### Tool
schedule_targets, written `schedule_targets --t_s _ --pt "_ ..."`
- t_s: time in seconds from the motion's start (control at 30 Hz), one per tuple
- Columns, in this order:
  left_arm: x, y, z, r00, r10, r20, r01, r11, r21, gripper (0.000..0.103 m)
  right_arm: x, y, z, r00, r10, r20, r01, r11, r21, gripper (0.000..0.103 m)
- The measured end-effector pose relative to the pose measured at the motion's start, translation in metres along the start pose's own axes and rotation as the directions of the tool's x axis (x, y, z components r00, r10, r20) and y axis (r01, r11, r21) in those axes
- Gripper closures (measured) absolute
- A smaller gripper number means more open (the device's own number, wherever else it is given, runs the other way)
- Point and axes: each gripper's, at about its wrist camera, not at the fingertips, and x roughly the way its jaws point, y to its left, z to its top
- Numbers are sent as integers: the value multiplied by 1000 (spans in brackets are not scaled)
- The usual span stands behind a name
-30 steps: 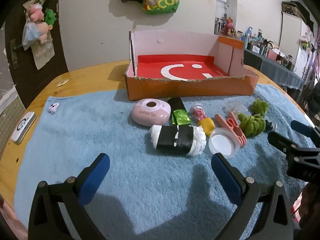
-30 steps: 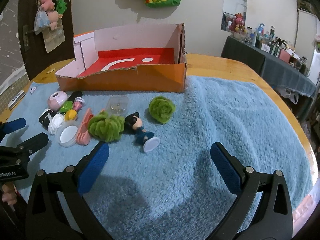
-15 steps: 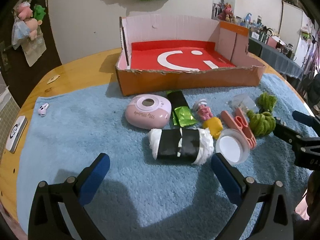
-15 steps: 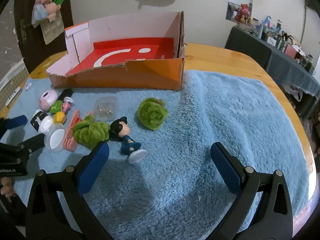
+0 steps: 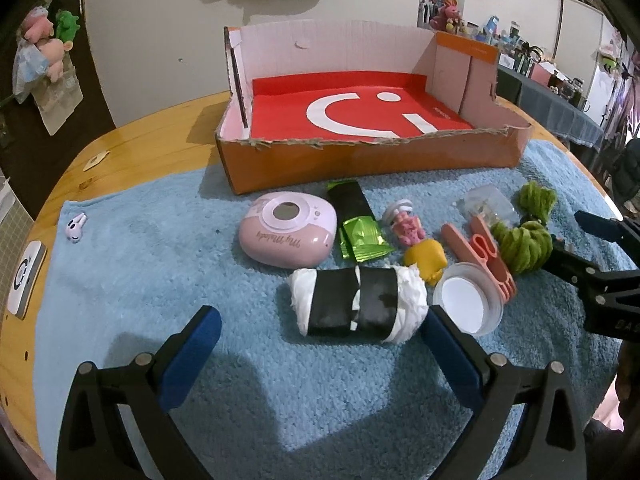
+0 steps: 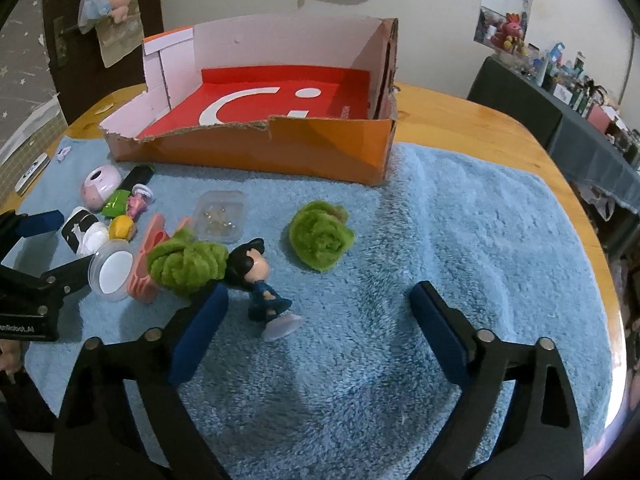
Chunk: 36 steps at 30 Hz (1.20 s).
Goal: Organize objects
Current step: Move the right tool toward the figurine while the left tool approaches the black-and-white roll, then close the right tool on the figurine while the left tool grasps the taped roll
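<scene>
An orange cardboard box point(image 5: 360, 160) with a red floor stands at the back of a blue towel point(image 5: 140, 272); it also shows in the right wrist view point(image 6: 280, 156). My left gripper point(image 5: 320, 344) is open, just before a black-and-white roll point(image 5: 356, 306). Behind it lie a pink case point(image 5: 286, 234), a green packet point(image 5: 360, 226), a small pink-and-yellow toy point(image 5: 416, 240) and a round lidded cup point(image 5: 466, 304). My right gripper point(image 6: 320, 312) is open, its left finger next to a black-haired figurine point(image 6: 260, 280). Green yarn bundles point(image 6: 320, 234) point(image 6: 186, 260) lie ahead.
A pink clip point(image 6: 146, 256) and a clear plastic case point(image 6: 220, 216) lie among the toys. A white earbud point(image 5: 76, 226) and a small white device point(image 5: 26, 284) sit at the left. The wooden table point(image 6: 500, 128) shows around the towel.
Both grippers have moved forward and lower toward the objects, which now appear larger. The right gripper's left finger has come up beside the figurine. Both stay open.
</scene>
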Motion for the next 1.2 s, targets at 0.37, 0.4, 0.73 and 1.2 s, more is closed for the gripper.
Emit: schedule_targets --t_s 0.37,0.4,0.73,1.2 --pt "2 -4 3 1000 -19 6 19 1000 19 9 0 4 -1 1000 18 10 -18 1000 -25 38" --pt "2 -4 3 1000 -18 7 18 1000 21 9 0 4 -1 1000 19 12 -19 1000 -24 39" --pt "1 -7 3 1000 -23 12 23 999 28 13 -10 5 -1 999 5 46 -4 999 -37 43" --pt "-2 -6 1 999 -41 17 40 998 40 17 -11 13 0 994 77 72 -73 996 -59 61"
